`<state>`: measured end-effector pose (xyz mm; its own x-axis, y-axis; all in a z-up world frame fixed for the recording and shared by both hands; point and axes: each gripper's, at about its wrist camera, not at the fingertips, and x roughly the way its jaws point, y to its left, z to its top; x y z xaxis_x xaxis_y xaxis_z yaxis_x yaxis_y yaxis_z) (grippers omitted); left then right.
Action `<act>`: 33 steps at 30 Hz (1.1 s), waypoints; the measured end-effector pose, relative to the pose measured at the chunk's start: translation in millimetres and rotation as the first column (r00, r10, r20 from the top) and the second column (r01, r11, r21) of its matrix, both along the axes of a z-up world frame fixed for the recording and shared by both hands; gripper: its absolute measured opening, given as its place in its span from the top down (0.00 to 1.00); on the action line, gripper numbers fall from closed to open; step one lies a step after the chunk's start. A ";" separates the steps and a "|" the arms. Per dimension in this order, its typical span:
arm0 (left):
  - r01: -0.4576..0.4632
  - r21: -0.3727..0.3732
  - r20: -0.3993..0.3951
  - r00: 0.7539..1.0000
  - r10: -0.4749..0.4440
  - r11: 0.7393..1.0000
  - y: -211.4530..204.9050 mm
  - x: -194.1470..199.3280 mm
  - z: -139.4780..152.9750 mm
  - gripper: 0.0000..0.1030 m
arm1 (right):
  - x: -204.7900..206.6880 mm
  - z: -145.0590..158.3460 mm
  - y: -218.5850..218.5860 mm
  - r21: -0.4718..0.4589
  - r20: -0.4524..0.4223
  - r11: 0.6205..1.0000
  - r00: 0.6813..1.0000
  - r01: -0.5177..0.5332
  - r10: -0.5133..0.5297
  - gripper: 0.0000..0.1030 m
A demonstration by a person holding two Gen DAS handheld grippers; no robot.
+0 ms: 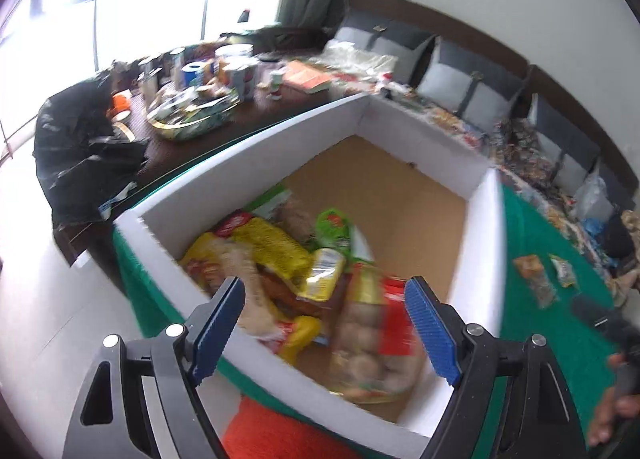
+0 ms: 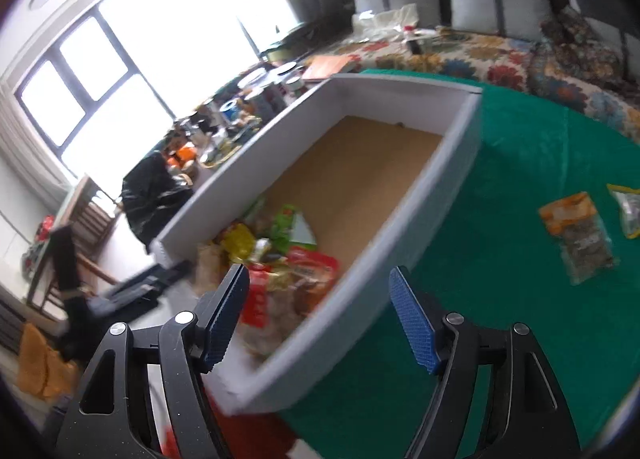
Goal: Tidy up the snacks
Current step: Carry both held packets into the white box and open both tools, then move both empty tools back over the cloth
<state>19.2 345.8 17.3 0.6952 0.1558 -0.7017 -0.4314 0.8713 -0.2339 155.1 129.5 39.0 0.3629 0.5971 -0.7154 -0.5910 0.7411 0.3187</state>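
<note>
A: Two grippers were over the box, both with jaws spread and nothing between the pads. The left gripper (image 1: 324,321) stood wide apart above the near end of the white box (image 1: 240,163), and the right gripper (image 2: 318,315) was likewise released, straddling the box's right wall (image 2: 384,259).

B: Where were the snacks?

A: Most lay heaped in the box's near end, straight ahead of the left jaws. A yellow packet (image 1: 264,247) sat beyond the left-hand finger, a green packet (image 1: 334,227) further ahead near the middle, and a clear bag with a red label (image 1: 376,343), blurred, lay just inside the right-hand finger. The far half of the brown box floor (image 1: 384,187) was bare.

B: And from the right wrist?

A: The same heap (image 2: 280,259) showed ahead of the left-hand finger, smeared by motion, so I could not tell the packets apart there. Out past the right-hand finger, well apart from the box, an orange-topped clear packet (image 2: 576,235) lay flat on the green cloth (image 2: 500,187), with a yellow-edged packet (image 2: 630,207) just beside it at the frame edge.

B: Anything else near the jaws?

A: Right of the left gripper's right-hand finger, part of a hand (image 1: 612,407) showed at the picture's edge.
</note>
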 end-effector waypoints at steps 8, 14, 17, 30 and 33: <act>0.296 0.025 0.123 0.947 -0.297 0.955 -142.5 8.8 33.1 0.00 | -0.6 -98.4 -214.2 -0.347 0.173 0.849 0.917 0.399 -0.360 0.22; 0.551 -0.036 0.019 0.835 -0.550 0.834 -256.7 53.9 -11.9 0.00 | -13.4 -112.0 -322.4 -0.385 0.186 0.741 0.833 0.550 -0.522 0.22; 0.594 -0.034 -0.095 0.798 -0.595 0.803 -296.0 80.7 -50.8 0.00 | -12.3 -116.8 -348.2 -0.375 0.180 0.727 0.815 0.575 -0.551 0.22; 0.484 0.010 -0.274 0.843 -0.463 0.875 -313.4 162.8 -124.7 0.00 | -2.4 -133.7 -386.4 -0.317 0.153 0.680 0.744 0.661 -0.651 0.21; 0.498 0.061 -0.285 0.839 -0.463 0.865 -317.8 164.7 -127.3 0.00 | -5.3 -136.2 -387.7 -0.298 0.177 0.683 0.742 0.667 -0.647 0.17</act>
